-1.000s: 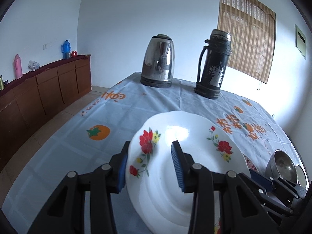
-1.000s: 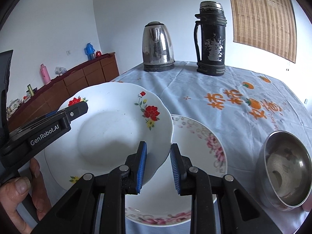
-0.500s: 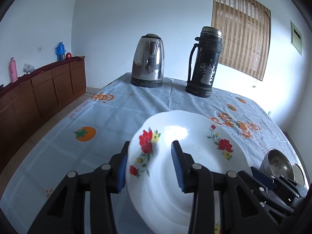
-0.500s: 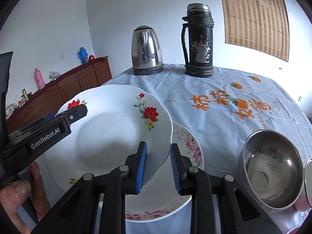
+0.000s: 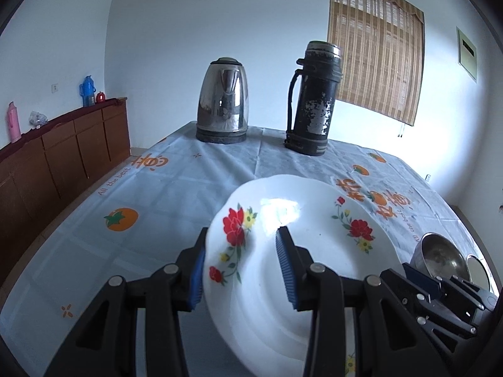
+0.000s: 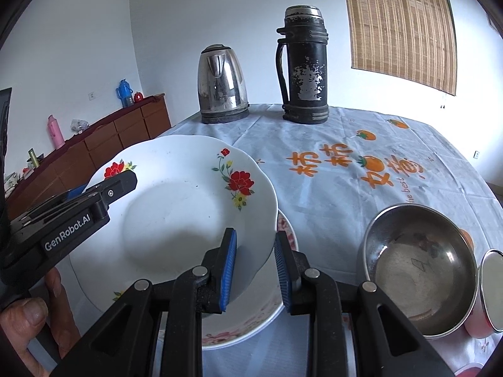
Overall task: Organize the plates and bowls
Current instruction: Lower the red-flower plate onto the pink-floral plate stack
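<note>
I have the white plate with red flowers (image 6: 176,207) pinched by both tools: my left gripper (image 5: 242,270) grips its rim at about 9 o'clock, my right gripper (image 6: 254,270) grips its rim at 5 o'clock, blue pads either side of the edge. It hangs over the pink-patterned plate (image 6: 251,323) on the tablecloth (image 6: 330,188), apart from it as far as I can tell. At 3 o'clock sits the steel bowl (image 6: 418,270), with a second small steel vessel (image 6: 493,286) just beside it. Far off at 12 o'clock stand the kettle (image 6: 221,84) and the black flask (image 6: 303,66). I judge the stacking barely begun: this plate is not yet set down, and the bowls lie unsorted.
</note>
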